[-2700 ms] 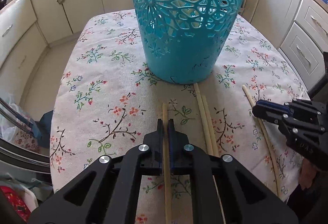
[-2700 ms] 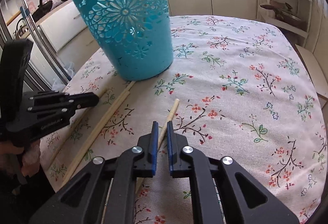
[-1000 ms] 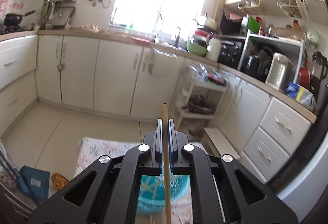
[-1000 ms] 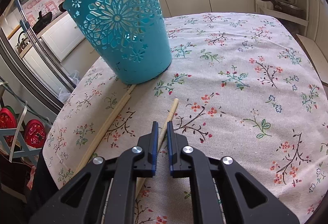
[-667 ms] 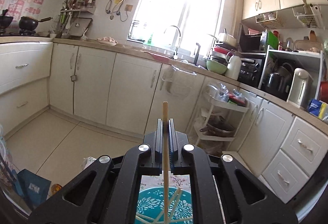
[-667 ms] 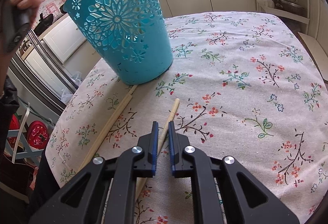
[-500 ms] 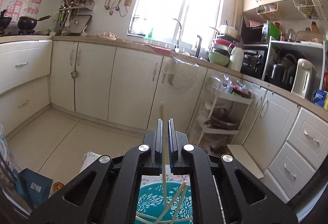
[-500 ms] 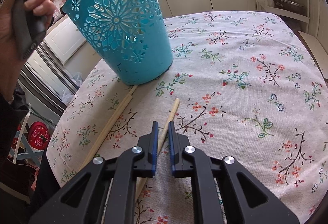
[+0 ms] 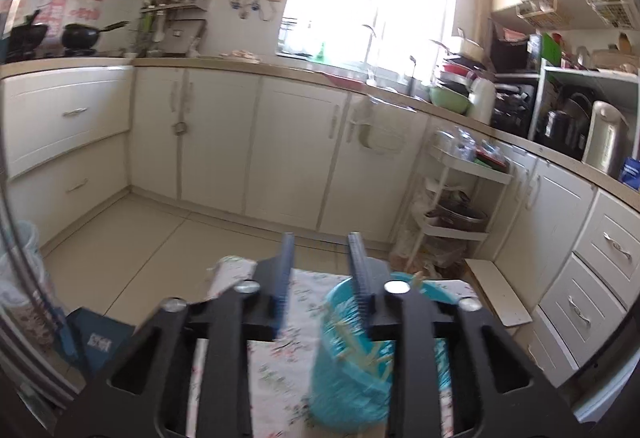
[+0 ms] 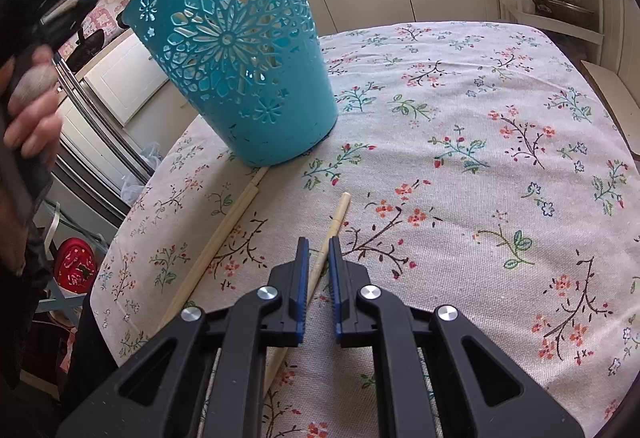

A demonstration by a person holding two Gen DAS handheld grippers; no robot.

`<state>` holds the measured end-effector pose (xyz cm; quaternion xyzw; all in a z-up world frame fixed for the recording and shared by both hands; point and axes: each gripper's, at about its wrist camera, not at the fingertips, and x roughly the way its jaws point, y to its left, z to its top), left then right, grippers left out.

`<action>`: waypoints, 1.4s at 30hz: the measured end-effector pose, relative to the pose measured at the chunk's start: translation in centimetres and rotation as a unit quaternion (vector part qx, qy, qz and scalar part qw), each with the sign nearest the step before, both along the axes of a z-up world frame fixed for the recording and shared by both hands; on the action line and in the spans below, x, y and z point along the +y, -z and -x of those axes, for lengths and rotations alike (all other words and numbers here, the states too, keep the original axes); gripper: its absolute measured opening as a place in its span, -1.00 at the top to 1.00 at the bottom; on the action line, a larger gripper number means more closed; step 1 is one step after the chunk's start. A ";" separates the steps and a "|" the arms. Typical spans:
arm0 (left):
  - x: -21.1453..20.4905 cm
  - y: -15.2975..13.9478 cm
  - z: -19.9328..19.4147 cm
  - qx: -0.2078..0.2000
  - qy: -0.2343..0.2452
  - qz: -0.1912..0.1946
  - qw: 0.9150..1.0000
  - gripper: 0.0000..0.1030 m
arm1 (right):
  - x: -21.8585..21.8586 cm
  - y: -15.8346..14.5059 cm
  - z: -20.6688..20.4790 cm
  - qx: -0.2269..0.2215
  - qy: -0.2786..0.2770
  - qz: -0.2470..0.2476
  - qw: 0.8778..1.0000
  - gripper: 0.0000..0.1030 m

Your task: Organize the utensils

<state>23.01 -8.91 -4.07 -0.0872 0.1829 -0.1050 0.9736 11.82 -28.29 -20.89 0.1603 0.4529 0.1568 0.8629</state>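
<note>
The left gripper point(image 9: 322, 270) had its jaws spread wide with nothing between them, sitting low in the middle of its frame and looking out over the kitchen. Just below and right of it was the teal basket point(image 9: 348, 370) — blurry, but with pale chopsticks point(image 9: 360, 350) standing inside.

The right gripper point(image 10: 318, 270) was at the bottom centre of its view, jaws slightly parted either side of a single chopstick point(image 10: 336, 217) lying on the floral tablecloth point(image 10: 500, 157); I couldn't tell if the pads actually touched it. To the left, a pair of chopsticks point(image 10: 224, 230) lay side by side, their far ends reaching the basket's base. The basket stood upright in the upper left — and at the far left edge was the left hand point(image 10: 30, 109).
</note>
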 end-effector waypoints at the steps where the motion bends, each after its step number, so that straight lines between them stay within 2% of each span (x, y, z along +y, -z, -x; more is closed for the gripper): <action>1: 1.1 0.8 1.0 0.004 -0.016 0.002 1.000 0.15 | 0.3 -0.1 0.0 -0.001 0.000 0.007 1.000 0.80; 4: 3.2 4.3 2.5 0.050 -0.032 -0.005 0.998 0.08 | 1.5 -0.4 0.2 -0.008 -0.004 0.048 0.999 0.79; 7: 4.0 8.9 2.8 0.117 -0.030 -0.025 0.992 0.08 | 2.8 -0.8 0.5 -0.015 -0.008 0.091 0.996 0.72; 10: 3.7 11.9 3.1 0.166 -0.007 -0.034 0.986 0.08 | 4.3 -1.1 0.7 -0.023 -0.039 0.139 0.989 0.72; 12: 2.4 12.9 3.3 0.183 0.029 -0.042 0.982 0.08 | 4.2 -1.2 0.5 -0.017 -0.056 0.143 0.988 0.77; 16: -0.6 12.7 3.3 0.165 0.075 -0.080 0.980 0.03 | 3.5 -1.1 0.3 -0.012 -0.055 0.123 0.991 0.78; 25: -4.9 12.7 -0.2 0.177 0.084 -0.113 0.974 0.02 | 2.7 -0.8 0.9 -0.022 -0.038 0.096 0.994 0.77; 28: -4.8 12.7 -0.2 0.182 0.083 -0.109 0.974 0.02 | 2.6 -0.8 1.0 -0.019 -0.039 0.095 0.995 0.77; 31: -4.4 12.8 0.2 0.189 0.081 -0.110 0.972 0.00 | 2.9 -1.0 1.2 -0.015 -0.037 0.100 0.994 0.68; 34: -3.3 13.4 1.2 0.193 0.073 -0.113 0.972 -0.11 | 3.3 -0.8 1.3 -0.019 -0.040 0.120 0.992 0.68; 40: -0.4 15.4 1.3 0.229 0.040 -0.082 0.969 -0.20 | 4.0 -1.3 0.3 -0.026 -0.105 0.148 0.983 0.85; 42: 0.2 15.7 1.4 0.233 0.034 -0.068 0.969 -0.26 | 3.7 -1.2 -0.2 -0.006 -0.114 0.151 0.982 0.85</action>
